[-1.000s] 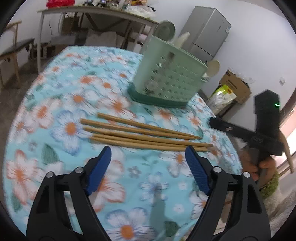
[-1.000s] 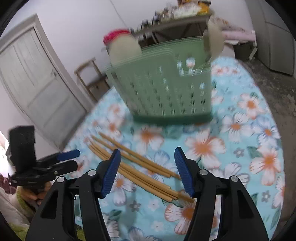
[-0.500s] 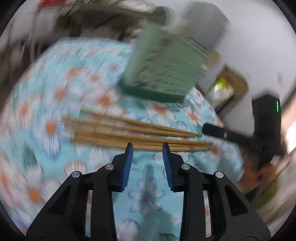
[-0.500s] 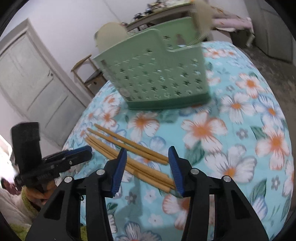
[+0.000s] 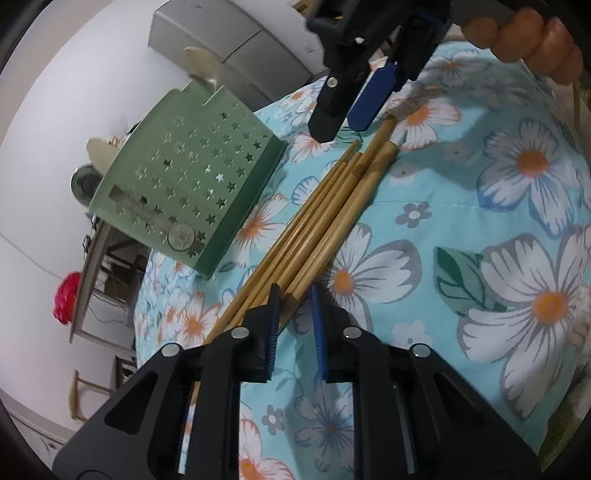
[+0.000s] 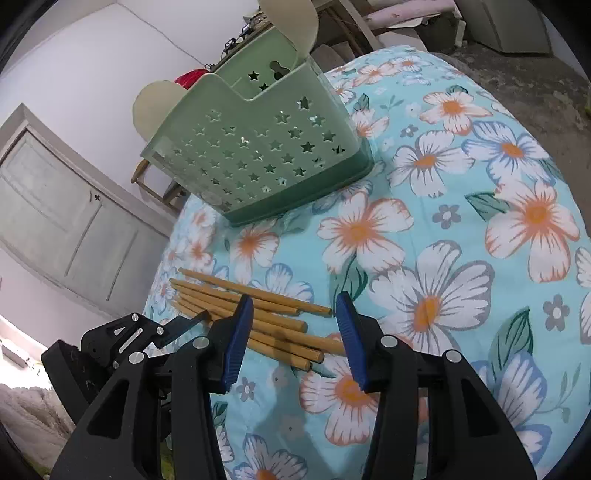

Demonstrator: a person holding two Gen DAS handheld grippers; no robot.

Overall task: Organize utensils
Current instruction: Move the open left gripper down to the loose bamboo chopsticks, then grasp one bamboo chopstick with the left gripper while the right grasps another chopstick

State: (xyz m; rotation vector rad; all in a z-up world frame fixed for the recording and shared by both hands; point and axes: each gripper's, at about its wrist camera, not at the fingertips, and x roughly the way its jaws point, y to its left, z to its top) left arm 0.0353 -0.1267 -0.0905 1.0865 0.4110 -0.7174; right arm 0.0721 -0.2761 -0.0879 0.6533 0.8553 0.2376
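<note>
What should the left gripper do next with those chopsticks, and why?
Probably close a little more and lift. The left gripper has its jaws narrowed around one end of the chopsticks, which lie on the tablecloth, not yet in the green basket. The right gripper hovers open over their other end.

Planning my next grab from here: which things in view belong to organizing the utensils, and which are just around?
For the job:
- chopsticks, bundled on the tablecloth
- green holder, with cream utensils already in it
- left gripper, jaws around the chopsticks at one end
- right gripper, open at the other end

Just around:
- floral tablecloth
- grey cabinet
- side table
- door
</note>
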